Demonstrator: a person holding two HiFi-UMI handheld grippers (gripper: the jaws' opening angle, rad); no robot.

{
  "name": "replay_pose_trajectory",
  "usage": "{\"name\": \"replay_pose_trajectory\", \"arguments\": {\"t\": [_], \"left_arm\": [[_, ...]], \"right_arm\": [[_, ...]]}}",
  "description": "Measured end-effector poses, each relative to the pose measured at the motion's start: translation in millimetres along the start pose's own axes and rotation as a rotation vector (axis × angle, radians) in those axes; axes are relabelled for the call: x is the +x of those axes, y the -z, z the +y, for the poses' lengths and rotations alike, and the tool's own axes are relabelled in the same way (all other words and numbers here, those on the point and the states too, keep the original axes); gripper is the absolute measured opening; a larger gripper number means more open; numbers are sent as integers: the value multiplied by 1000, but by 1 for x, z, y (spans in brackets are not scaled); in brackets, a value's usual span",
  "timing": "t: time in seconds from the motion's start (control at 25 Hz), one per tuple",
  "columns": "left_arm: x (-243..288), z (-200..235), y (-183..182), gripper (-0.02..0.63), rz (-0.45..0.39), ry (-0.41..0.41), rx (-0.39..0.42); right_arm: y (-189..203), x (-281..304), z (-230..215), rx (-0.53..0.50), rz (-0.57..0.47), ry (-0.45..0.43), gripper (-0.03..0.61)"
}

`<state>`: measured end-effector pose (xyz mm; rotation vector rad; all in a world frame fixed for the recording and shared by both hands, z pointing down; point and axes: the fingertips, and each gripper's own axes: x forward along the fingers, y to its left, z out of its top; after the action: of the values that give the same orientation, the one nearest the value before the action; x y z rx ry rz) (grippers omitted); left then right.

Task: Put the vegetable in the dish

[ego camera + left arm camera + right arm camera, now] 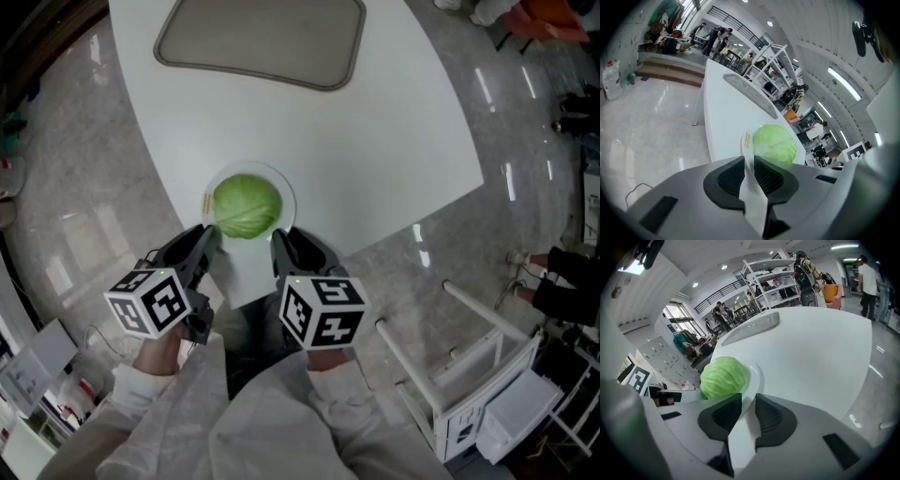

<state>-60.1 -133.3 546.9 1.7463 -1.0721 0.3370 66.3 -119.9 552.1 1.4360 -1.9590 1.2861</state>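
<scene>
While the cabbage [246,206] sits in the white dish [289,199], both tools are parked on the dish's near rim. The dish is at the near end of the tabletop [375,141], right by its near edge. The cabbage is pale green and round and covers most of the dish.

Left hand-held gripper [211,236]: on the near-left part of the rim. In the left gripper view the jaws are almost together, with the thin rim sandwiched between the dark ribbed pads [731,176] and no gap showing on either side. I read it as clamped on the dish. A small yellow mark [747,139] sits on the rim just past the jaws. The cabbage is just beyond them and neither jaw touches it.

Right hand-held gripper [281,242]: on the near-right part of the rim. In the right gripper view the jaws stand a bit wider apart than the left's. The rim runs between them along one pad [723,414], with white showing next to the other pad, so they are round the rim but not pinching it. The cabbage is beside this jaw pair, not between the jaws.

The marker cubes [150,300] face up toward the head view, with white sleeves [281,412] behind them.

A grey tray [262,37] lies by the far edge of the tabletop, well apart from the dish. A white rack [469,375] stands on the floor off the right edge.
</scene>
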Motion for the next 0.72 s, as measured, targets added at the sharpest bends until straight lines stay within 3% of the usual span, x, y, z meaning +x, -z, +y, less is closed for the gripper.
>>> {"name": "replay_pose_trajectory", "arguments": {"t": [0.72], "left_arm": [[-5,-5,-5,69,-48,-50,136]], "right_arm": [[-4,1,1,-39,-37,-1,87]]}}
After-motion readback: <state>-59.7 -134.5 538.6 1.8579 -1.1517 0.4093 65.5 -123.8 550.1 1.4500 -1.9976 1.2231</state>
